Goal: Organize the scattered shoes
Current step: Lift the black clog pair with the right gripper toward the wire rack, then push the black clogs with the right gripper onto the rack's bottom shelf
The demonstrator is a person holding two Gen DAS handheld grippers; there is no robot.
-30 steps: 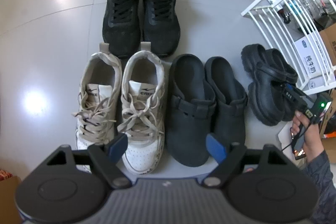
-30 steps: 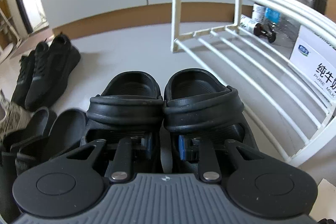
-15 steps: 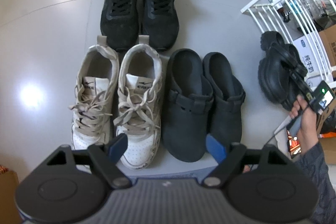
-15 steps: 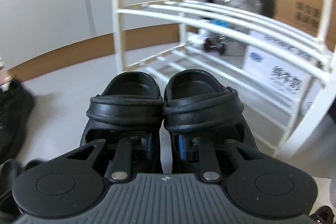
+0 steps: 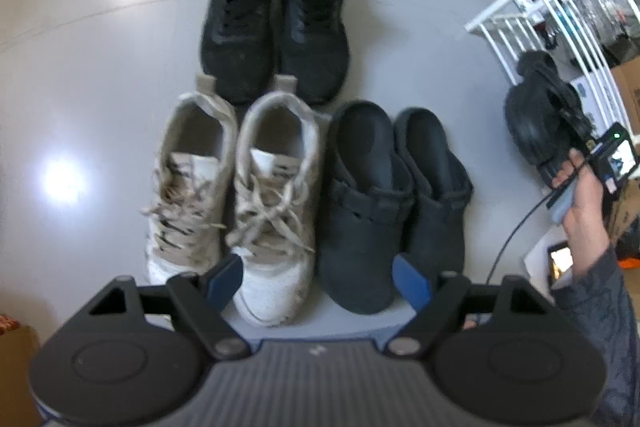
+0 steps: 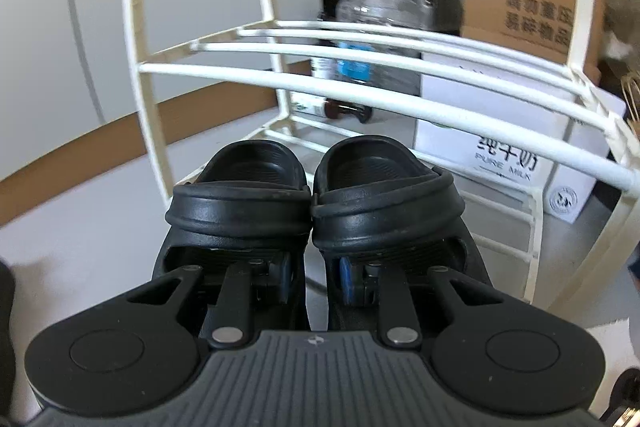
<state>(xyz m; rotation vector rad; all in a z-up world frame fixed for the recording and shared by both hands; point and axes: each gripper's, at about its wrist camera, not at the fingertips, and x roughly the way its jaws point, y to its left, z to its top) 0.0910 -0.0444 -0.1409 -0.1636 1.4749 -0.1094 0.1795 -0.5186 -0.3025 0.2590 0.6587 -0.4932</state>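
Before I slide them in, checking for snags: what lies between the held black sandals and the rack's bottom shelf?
Nothing: right wrist view shows the black sandals just short of the white rack, only bare air and floor between.

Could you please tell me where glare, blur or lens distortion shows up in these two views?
Left wrist view: a bright glare spot on the floor; the white sneakers look soft; the wall edge bows from fisheye. Right wrist view: the clogs are sharp, the rack bars curve, the bottle behind is blurred.
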